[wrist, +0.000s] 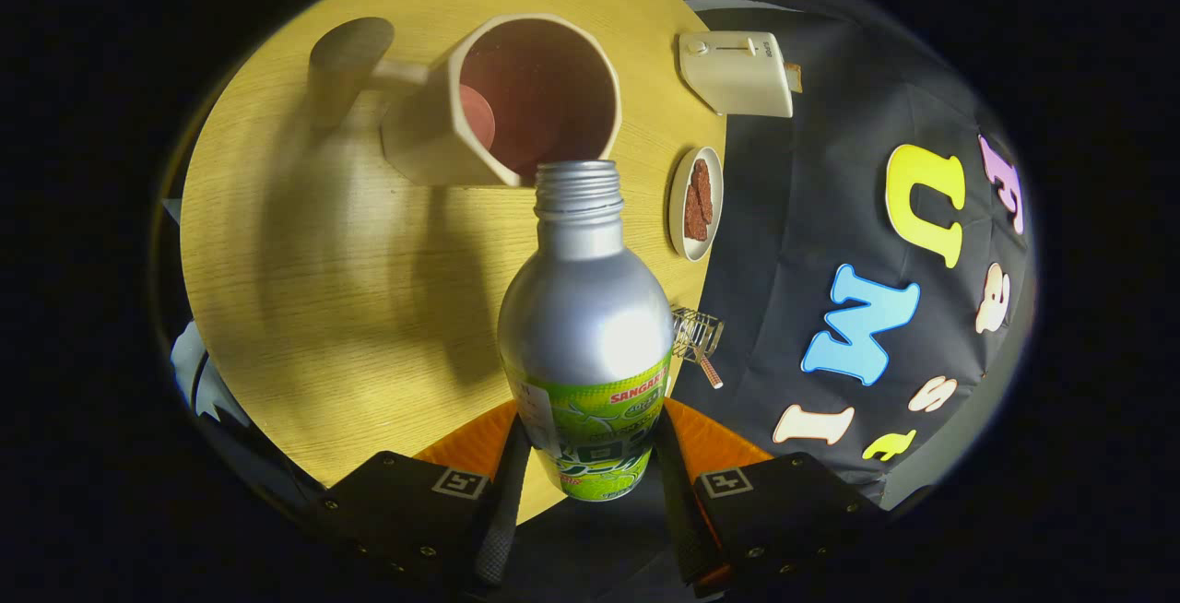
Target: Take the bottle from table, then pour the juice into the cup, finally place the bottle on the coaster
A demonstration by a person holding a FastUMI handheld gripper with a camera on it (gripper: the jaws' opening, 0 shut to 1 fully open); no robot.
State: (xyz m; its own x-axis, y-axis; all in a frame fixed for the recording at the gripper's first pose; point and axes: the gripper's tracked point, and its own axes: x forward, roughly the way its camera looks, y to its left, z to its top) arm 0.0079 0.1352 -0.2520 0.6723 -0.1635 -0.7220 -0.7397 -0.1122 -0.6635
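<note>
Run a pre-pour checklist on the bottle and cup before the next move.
1. Grip: gripper has both fingers pressed on the bottle at its label: ok.
2. Cap: bottle's threaded mouth is open, no cap: ok.
3. Aim: bottle mouth sits just at the near rim of the cup, not over the middle of its opening: not ok.
4. Cup: its opening faces the bottle, nothing covering it: ok.
5. Juice level in bottle: cannot tell.
6. Side clearance: small dish lies apart from the bottle: ok.

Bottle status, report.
Claw shut on bottle. Open neck tipped at cup rim, no juice visible. Nothing between them.
</note>
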